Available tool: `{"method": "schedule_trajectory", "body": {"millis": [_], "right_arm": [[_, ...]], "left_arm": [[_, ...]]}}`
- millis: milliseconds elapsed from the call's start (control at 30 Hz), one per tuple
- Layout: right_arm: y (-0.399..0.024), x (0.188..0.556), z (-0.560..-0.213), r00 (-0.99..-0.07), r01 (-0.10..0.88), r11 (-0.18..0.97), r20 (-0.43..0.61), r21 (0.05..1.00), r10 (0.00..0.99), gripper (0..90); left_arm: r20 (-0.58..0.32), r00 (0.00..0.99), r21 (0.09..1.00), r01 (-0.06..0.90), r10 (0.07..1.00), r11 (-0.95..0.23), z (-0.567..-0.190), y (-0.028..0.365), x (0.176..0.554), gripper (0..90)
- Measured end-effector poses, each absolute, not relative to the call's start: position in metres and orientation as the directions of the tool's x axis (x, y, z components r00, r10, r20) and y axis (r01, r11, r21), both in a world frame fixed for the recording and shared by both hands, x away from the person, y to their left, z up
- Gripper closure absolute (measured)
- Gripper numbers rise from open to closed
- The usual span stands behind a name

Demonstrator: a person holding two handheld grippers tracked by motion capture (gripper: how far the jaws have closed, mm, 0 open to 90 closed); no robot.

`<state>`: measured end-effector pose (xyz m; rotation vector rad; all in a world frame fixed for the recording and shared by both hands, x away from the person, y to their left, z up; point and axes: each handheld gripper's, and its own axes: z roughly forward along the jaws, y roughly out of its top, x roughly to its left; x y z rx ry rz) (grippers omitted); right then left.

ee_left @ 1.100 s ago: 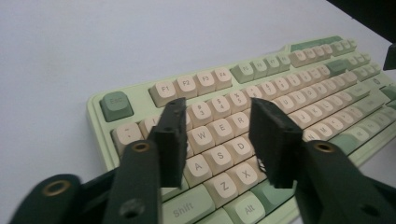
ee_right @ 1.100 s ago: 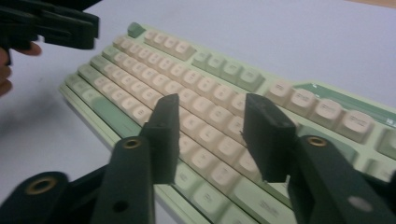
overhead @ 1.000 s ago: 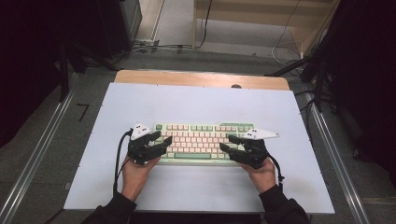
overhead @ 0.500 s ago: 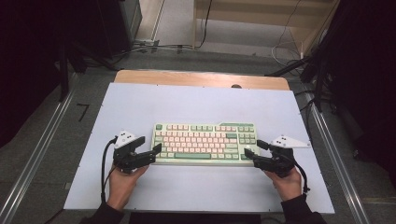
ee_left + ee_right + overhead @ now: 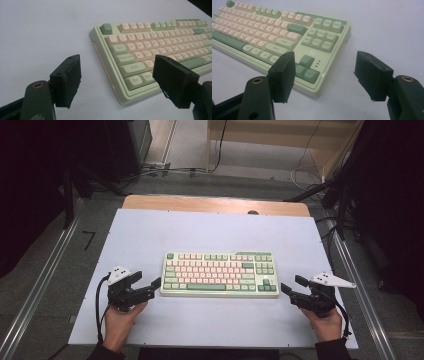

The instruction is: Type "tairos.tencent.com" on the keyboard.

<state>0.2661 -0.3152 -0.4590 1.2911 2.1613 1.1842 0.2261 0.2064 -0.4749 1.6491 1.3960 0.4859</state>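
Keyboard (image 5: 220, 274): flat, mid-mat, between the grippers, untouched.
Left gripper (image 5: 152, 285): jaws just spreading, nothing between; near-left corner.
Right gripper (image 5: 290, 287): spread, empty, right.
Advice: approach both ends level, squeeze together.

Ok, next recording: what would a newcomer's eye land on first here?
The green and pink keyboard, lying square in the middle of the pale table. Next, the two black hand-held grippers flanking it: the left gripper just off the keyboard's left end, the right gripper off its right end. Both have open jaws with nothing between them, pointing inward at the keyboard.
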Motion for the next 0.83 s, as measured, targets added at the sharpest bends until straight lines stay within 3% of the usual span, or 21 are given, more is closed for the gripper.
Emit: {"method": "schedule_trajectory", "body": {"millis": [433,567,833], "right_arm": [[-0.347,0.259,-0.463,-0.443,0.577,0.175,0.126,0.798,0.888,31.0],[-0.354,0.258,-0.463,-0.420,0.579,0.154,0.131,0.801,0.898,30.4],[-0.361,0.256,-0.463,-0.367,0.578,0.123,0.122,0.807,0.922,25.3]], "left_arm": [[-0.247,0.214,0.807,0.586,0.945,0.078,-0.482,0.227,0.222,23.2],[-0.300,0.183,0.789,0.599,0.936,0.135,-0.485,0.235,0.223,23.1],[-0.312,0.162,0.783,0.602,0.936,0.156,-0.487,0.239,0.224,23.1]]}}
